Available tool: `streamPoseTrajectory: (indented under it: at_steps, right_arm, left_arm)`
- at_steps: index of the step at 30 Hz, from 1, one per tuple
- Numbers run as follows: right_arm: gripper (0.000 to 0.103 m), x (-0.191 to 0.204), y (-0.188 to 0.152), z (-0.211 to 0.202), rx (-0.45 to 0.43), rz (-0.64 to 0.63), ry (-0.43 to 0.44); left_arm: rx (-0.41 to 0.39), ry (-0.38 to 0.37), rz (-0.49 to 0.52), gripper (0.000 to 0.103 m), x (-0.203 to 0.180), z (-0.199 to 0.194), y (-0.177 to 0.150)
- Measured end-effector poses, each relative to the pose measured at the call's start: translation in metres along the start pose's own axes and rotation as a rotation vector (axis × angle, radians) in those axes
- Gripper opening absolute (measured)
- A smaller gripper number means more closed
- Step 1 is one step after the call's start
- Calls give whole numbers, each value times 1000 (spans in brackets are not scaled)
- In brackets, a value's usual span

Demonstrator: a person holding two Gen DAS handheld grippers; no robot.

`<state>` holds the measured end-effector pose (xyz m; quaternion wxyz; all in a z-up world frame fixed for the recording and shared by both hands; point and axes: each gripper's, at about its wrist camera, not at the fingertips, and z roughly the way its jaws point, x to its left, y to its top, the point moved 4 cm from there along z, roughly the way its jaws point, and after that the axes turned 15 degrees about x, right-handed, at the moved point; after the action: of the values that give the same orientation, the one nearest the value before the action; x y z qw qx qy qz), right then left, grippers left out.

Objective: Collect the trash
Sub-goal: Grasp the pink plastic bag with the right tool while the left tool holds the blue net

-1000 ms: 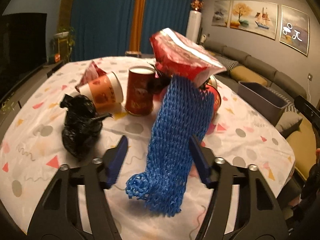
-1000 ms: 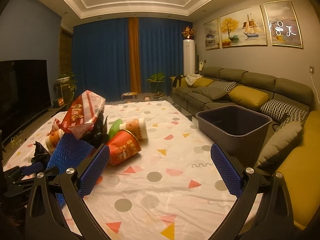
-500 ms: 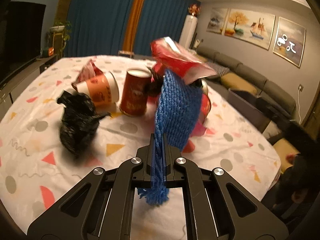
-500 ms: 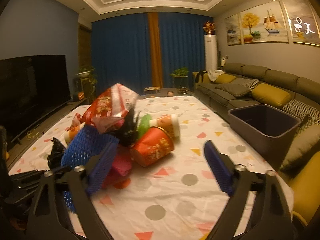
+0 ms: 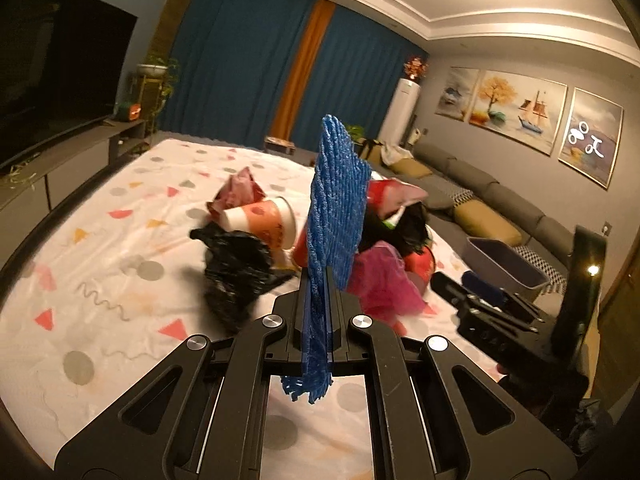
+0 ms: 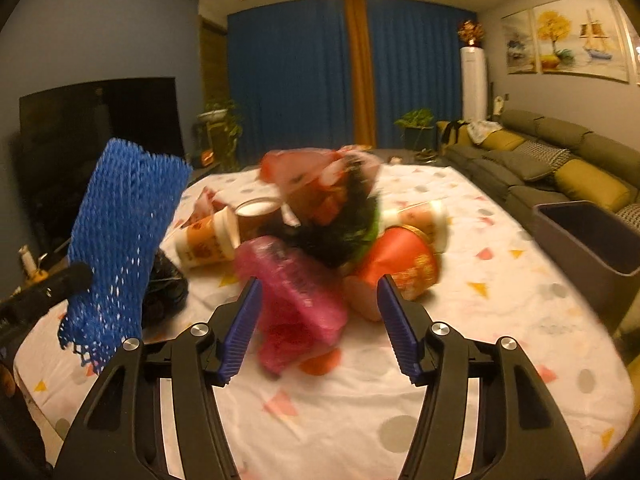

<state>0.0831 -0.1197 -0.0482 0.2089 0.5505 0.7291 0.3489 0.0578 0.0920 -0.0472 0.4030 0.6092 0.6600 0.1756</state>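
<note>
the left tongs were clamped tight on a blue foam net, which stood upright out of the jaws with its frayed lower end hanging beneath them, lifted clear of the bench. the right tongs stood partly open, their jaws having just been closing, with a crumpled pink bag lying between the pads but not pressed by them (motion blur made the exact gap hard to judge).

around the pink bag the trash sat in one heap near the middle of the bench: a red paper cup on its side just right of it, an orange-and-white cup on its side to the left, a black crumpled bag by the net, and a red snack wrapper on top, all smeared by blur. the near part of the spotted cloth lay bare, leaving room before the tongs, and the bench's right edge met a grey bin, cut off by the frame. in the right wrist view the net hid most of the left tongs; the net showed as open blue mesh, its weave ribbed.
</note>
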Motion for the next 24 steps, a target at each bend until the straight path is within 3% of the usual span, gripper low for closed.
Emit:
streamPoseTrajectory:
  at_steps: [6, 15, 24]
  right_arm:
    - [44, 13, 6, 34, 66, -32, -2]
    - [7, 14, 7, 49, 120, -45, 9]
    - [4, 18, -3, 1, 27, -65, 66]
  left_arm:
    - [6, 4, -13, 5, 11, 2, 4]
    - [12, 2, -18, 5, 15, 7, 6]
    - [3, 16, -15, 5, 14, 8, 5]
